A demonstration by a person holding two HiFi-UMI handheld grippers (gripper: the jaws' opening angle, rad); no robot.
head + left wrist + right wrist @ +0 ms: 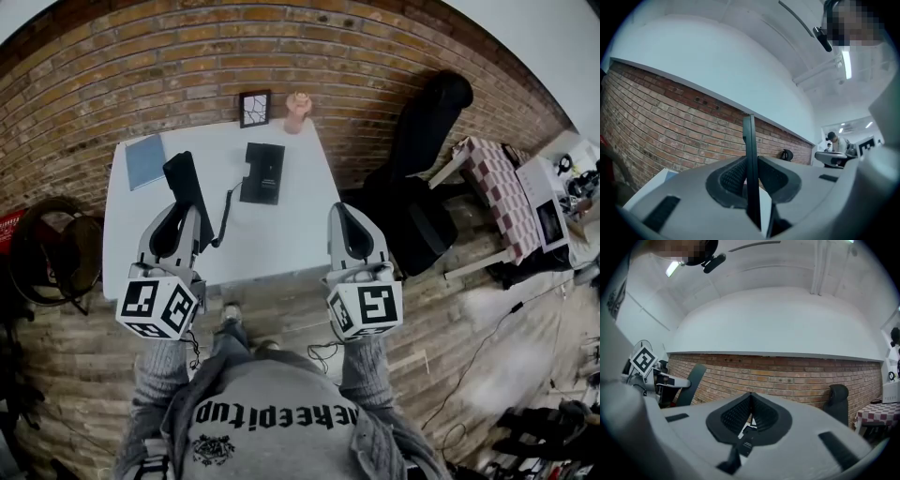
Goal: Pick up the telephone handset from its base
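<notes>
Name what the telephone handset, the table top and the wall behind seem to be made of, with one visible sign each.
Handset: likely plastic, matte black; smooth moulded slab shape.
Table top: white and smooth, perhaps laminate or painted board; the look leaves it open.
Wall: brick, rough red-brown courses with pale mortar lines.

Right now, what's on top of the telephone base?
Nothing: the telephone base lies bare on the table. The handset is off it, clamped in the left gripper, its cord trailing to the base. The table under the base is covered.
</notes>
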